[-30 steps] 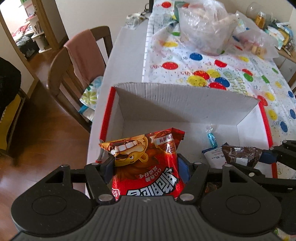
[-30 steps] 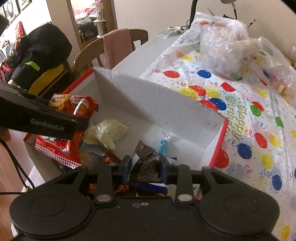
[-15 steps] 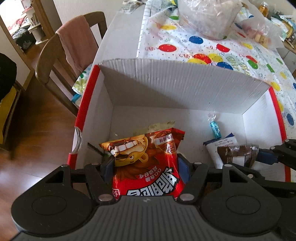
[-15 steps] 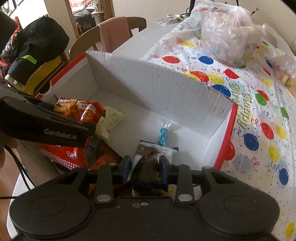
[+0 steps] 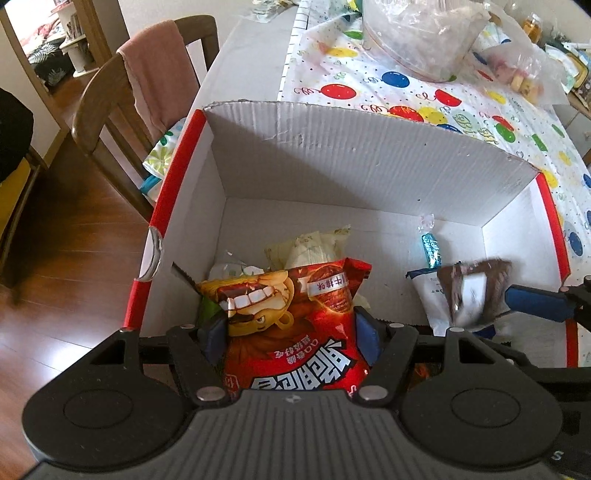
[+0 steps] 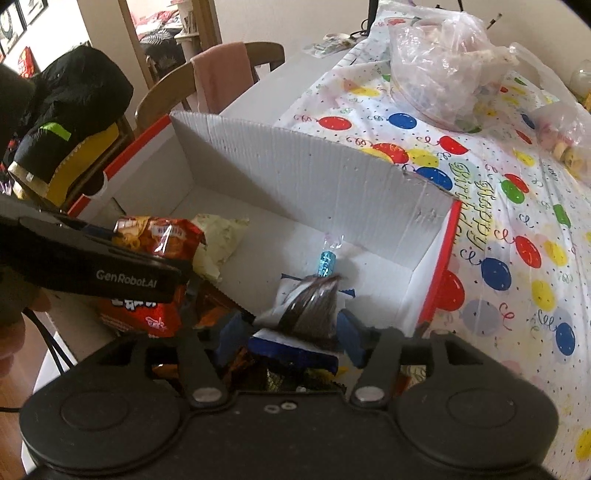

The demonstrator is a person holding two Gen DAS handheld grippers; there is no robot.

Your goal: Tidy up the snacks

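A white cardboard box (image 5: 369,166) with red edges stands on the table and holds several snacks. My left gripper (image 5: 290,325) is shut on a red snack bag (image 5: 295,314) with a cartoon face, just inside the box's near left side. In the right wrist view the same red snack bag (image 6: 159,236) hangs from the left gripper (image 6: 173,273). My right gripper (image 6: 291,332) is open. A brown packet (image 6: 314,306) sits loose between its blue pads (image 6: 351,332), over a white packet (image 6: 284,295). The brown packet (image 5: 472,291) looks blurred in the left wrist view.
A pale yellow packet (image 5: 314,243) and a blue twisted candy (image 5: 430,247) lie on the box floor. Clear plastic bags (image 5: 424,33) sit on the balloon tablecloth (image 5: 480,110) behind the box. A wooden chair (image 5: 147,74) with a pink cloth stands left, over wooden floor.
Both grippers have come lower and closer into the box. The right gripper's fingers have spread apart and let go of the brown packet. The left still holds the red bag.
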